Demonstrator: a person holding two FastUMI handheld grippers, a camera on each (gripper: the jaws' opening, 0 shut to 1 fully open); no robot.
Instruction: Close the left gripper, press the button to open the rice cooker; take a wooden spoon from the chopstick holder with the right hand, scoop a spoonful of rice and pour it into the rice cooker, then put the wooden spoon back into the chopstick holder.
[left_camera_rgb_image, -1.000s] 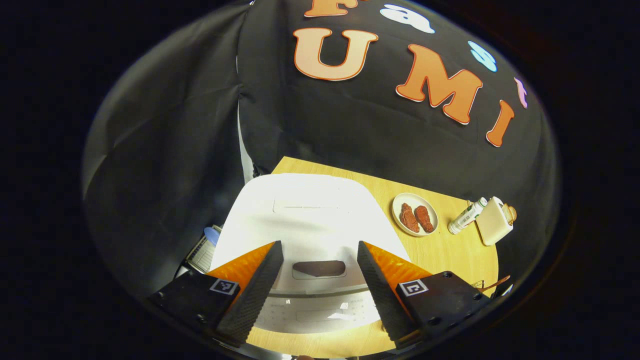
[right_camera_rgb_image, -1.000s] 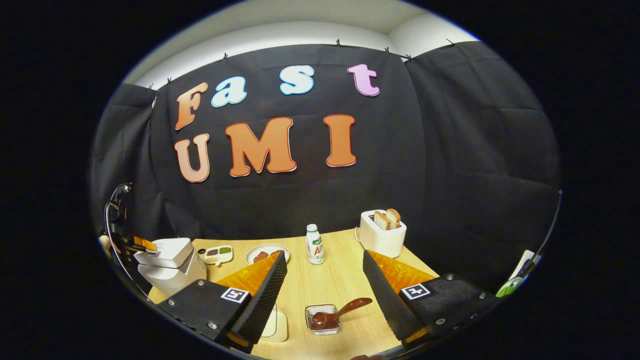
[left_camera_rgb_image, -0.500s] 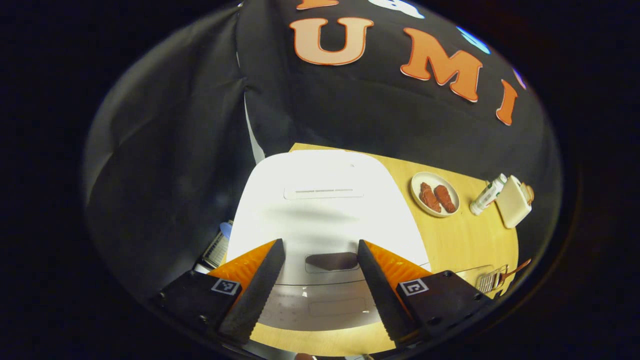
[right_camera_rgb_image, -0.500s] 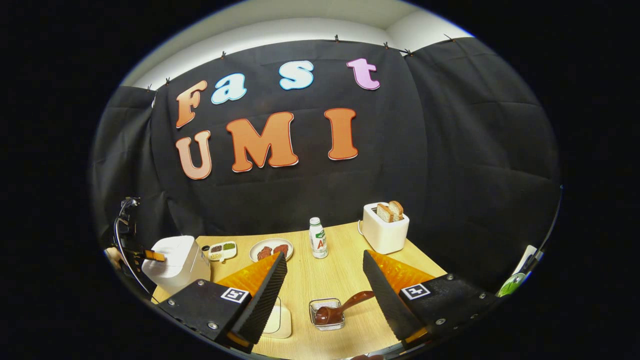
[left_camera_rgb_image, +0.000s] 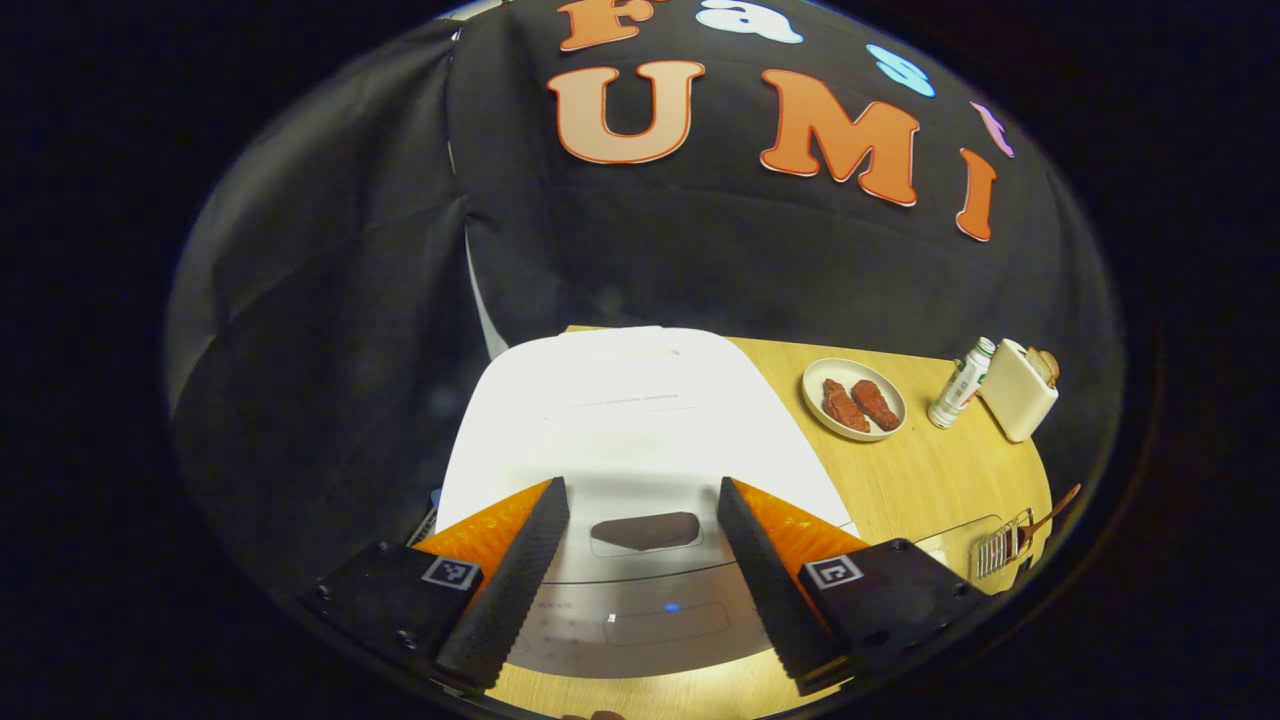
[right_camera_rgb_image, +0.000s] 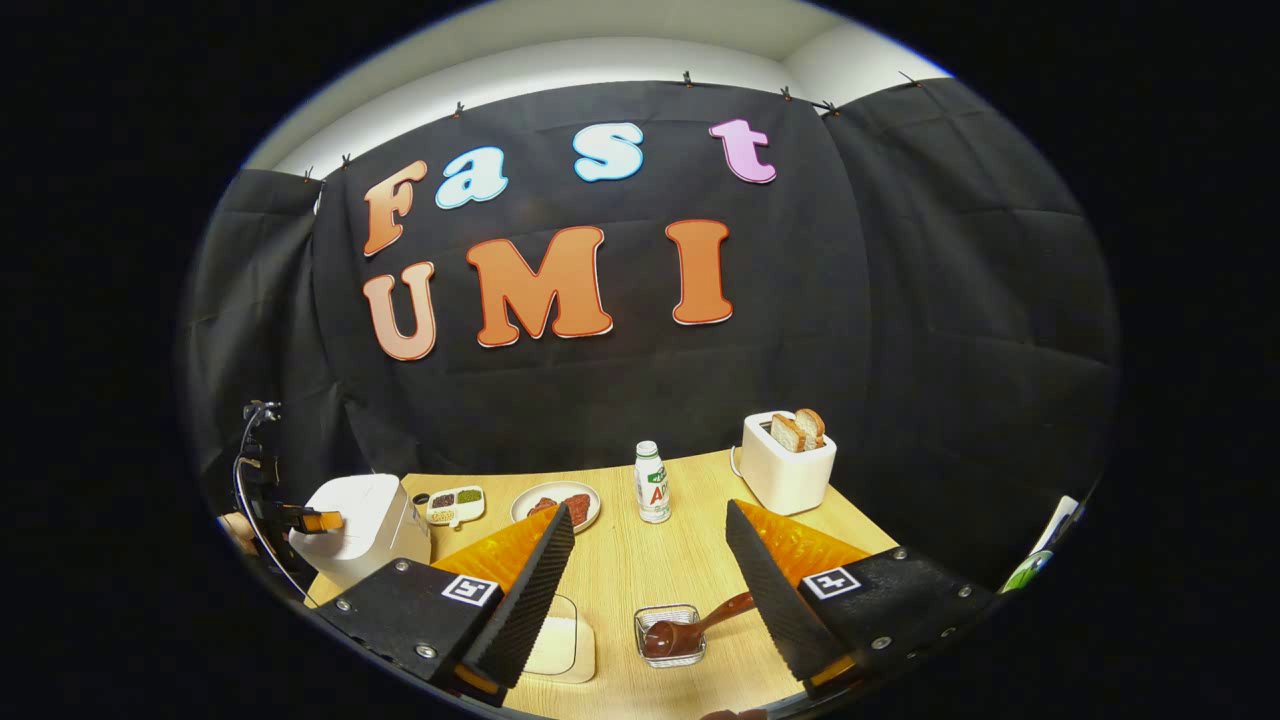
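Between the left gripper's (left_camera_rgb_image: 638, 540) spread fingers, white closed rice cooker (left_camera_rgb_image: 625, 420).

The rice cooker (left_camera_rgb_image: 640, 420) looks smooth glossy white plastic on a pale wood-grain table (right_camera_rgb_image: 650, 560) (matt), with a dark wooden spoon (right_camera_rgb_image: 695, 628).

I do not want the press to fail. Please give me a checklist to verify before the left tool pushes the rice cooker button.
1. Left tool shut, as the task demands: not ok, its fingers stand wide apart.
2. Button in line with the left tool: ok, the dark button sits between the fingers.
3. Rice cooker lid closed: ok, it lies flat.
4. Right tool free for the wooden spoon: ok, open and holding nothing.
5. Wooden spoon in its chopstick holder: ok.
6. Rice ready to scoop: cannot tell.
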